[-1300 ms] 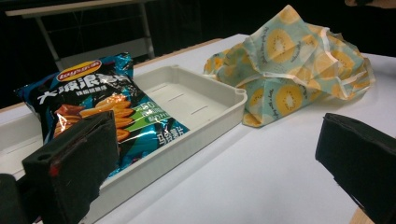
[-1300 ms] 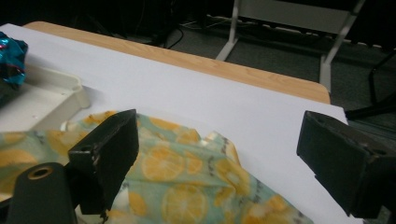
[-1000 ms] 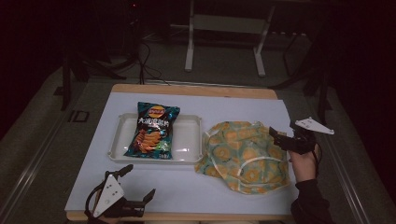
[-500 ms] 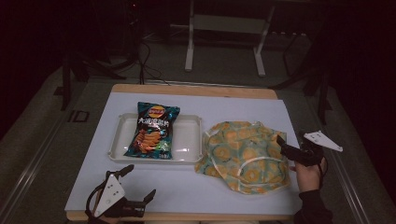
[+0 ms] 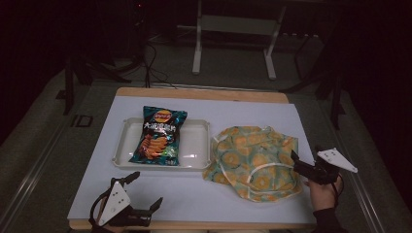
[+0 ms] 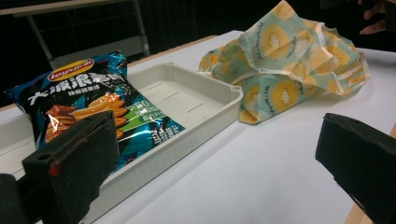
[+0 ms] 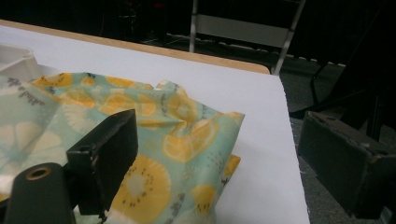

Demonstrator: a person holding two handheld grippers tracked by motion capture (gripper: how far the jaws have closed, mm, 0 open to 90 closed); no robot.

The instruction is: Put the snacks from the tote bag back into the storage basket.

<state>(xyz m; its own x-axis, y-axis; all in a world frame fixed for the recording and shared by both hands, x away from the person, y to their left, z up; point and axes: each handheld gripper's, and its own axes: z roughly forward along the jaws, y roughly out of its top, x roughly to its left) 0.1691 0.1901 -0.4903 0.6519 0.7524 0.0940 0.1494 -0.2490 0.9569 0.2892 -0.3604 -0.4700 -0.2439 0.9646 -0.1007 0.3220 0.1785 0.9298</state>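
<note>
Right gripper [image 5: 295,158], jaws spread and empty, sat at cloth's [image 5: 252,160] right edge, cloth just left; left gripper [image 5: 145,194], released, well apart.

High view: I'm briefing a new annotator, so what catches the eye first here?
The bright crisp bag lying in the white tray at the table's middle-left, and the crumpled fruit-print cloth bag just right of the tray. The right gripper, open, sits at the cloth's right edge.
</note>
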